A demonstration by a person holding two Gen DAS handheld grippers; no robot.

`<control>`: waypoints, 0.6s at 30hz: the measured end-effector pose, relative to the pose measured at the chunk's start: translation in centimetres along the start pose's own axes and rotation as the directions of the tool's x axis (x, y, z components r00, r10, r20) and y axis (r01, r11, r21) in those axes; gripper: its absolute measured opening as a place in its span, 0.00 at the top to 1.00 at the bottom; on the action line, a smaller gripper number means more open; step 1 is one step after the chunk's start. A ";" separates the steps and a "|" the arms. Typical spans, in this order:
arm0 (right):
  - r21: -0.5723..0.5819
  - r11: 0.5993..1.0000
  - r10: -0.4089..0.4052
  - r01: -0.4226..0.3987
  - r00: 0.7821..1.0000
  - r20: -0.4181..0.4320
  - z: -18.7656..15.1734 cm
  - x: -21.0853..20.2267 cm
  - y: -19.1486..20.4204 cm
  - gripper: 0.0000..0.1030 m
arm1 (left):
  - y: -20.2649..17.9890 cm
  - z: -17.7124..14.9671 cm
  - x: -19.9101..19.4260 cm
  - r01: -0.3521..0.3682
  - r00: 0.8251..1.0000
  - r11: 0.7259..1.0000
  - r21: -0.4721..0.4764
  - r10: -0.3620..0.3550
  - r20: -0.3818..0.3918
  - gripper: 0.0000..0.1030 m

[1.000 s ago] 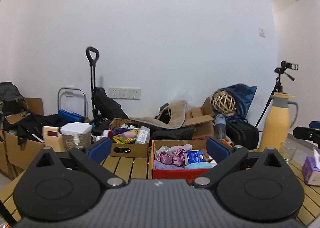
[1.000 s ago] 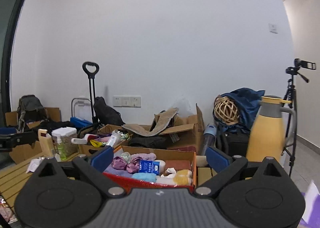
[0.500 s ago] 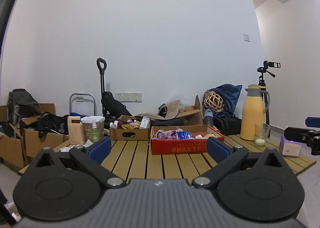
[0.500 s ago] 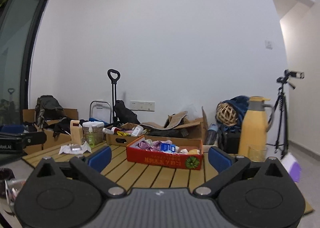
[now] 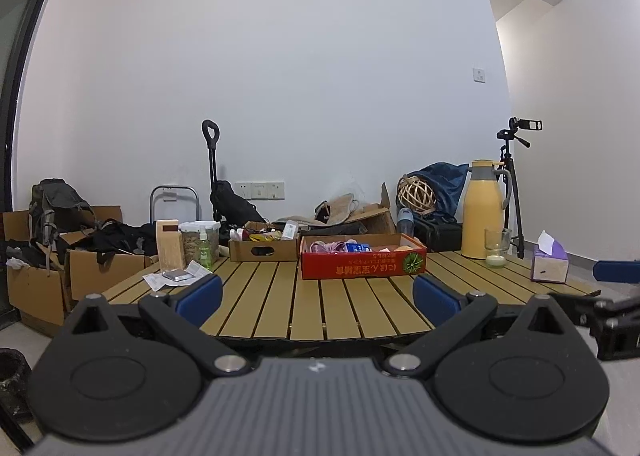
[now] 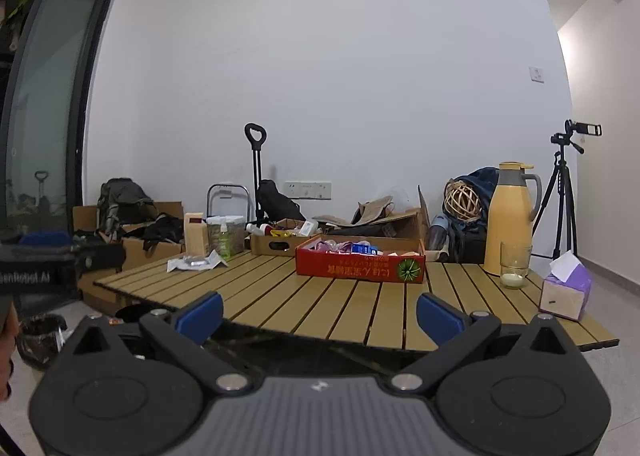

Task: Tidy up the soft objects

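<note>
Your left gripper (image 5: 316, 296) and right gripper (image 6: 320, 310) both hang off the near edge of the slatted bench (image 5: 280, 296), fingers spread wide and gripping nothing. The red box (image 5: 362, 264) of soft objects (image 5: 340, 246) sits at 12 o'clock, mid-bench, with the yellow jug (image 5: 482, 211) at 2 o'clock.

Mirrored "GenRobot.AI" on hand-held gripper (image 6: 60, 260)
</note>
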State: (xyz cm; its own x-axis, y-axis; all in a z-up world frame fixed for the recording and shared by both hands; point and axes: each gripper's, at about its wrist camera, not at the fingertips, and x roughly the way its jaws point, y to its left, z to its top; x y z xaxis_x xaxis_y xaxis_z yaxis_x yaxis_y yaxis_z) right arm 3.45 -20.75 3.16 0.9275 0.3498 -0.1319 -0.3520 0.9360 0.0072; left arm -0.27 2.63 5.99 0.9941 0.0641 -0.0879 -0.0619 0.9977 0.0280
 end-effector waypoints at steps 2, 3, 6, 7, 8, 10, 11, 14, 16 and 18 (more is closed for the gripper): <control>0.000 1.000 0.003 -0.003 1.000 0.004 0.0 -0.8 0.1 0.00 | 0.0 0.0 -0.6 0.003 1.000 1.000 -0.005 -0.003 0.006 0.00; 0.001 1.000 0.003 -0.003 1.000 0.005 -0.1 -1.1 0.2 0.00 | 0.0 0.0 -0.8 0.002 1.000 1.000 -0.009 -0.001 0.008 0.00; 0.003 1.000 0.000 0.000 1.000 0.009 0.1 -1.6 0.1 0.00 | -0.1 0.0 -1.4 0.006 1.000 1.000 -0.009 -0.006 0.013 0.00; 0.003 1.000 0.001 -0.001 1.000 0.011 0.1 -1.8 0.1 0.00 | 0.0 0.0 -1.6 0.008 1.000 1.000 -0.008 -0.008 0.015 0.00; 0.004 1.000 0.001 -0.001 1.000 0.012 0.1 -2.0 0.1 0.00 | 0.0 0.0 -1.8 0.009 1.000 1.000 -0.008 -0.009 0.017 0.00; 0.006 1.000 0.004 -0.004 1.000 0.012 0.2 -2.1 0.1 0.00 | 0.0 0.1 -2.0 0.010 1.000 1.000 -0.009 -0.009 0.020 0.00; 0.006 1.000 0.007 -0.007 1.000 0.012 0.3 -2.1 0.1 0.00 | 0.0 0.1 -2.2 0.009 1.000 1.000 -0.010 -0.009 0.022 0.00; 0.001 1.000 0.012 -0.012 1.000 0.016 0.4 -2.3 0.3 0.00 | 0.2 0.1 -2.5 0.009 1.000 1.000 -0.016 -0.008 0.029 0.00; 0.001 1.000 0.013 -0.013 1.000 0.014 0.3 -2.4 0.4 0.00 | 0.2 0.1 -2.5 0.009 1.000 1.000 -0.017 -0.008 0.029 0.00; 0.002 1.000 0.010 -0.010 1.000 0.014 0.3 -2.5 0.4 0.00 | 0.2 0.0 -2.6 0.011 1.000 1.000 -0.015 -0.010 0.029 0.00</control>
State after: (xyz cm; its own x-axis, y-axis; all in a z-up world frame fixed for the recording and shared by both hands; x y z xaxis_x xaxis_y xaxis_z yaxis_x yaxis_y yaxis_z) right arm 0.97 -21.22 3.79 0.9255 0.3599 -0.1178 -0.3612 0.9324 0.0109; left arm -2.84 2.68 6.23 0.9968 0.0534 -0.0593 -0.0528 0.9985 0.0120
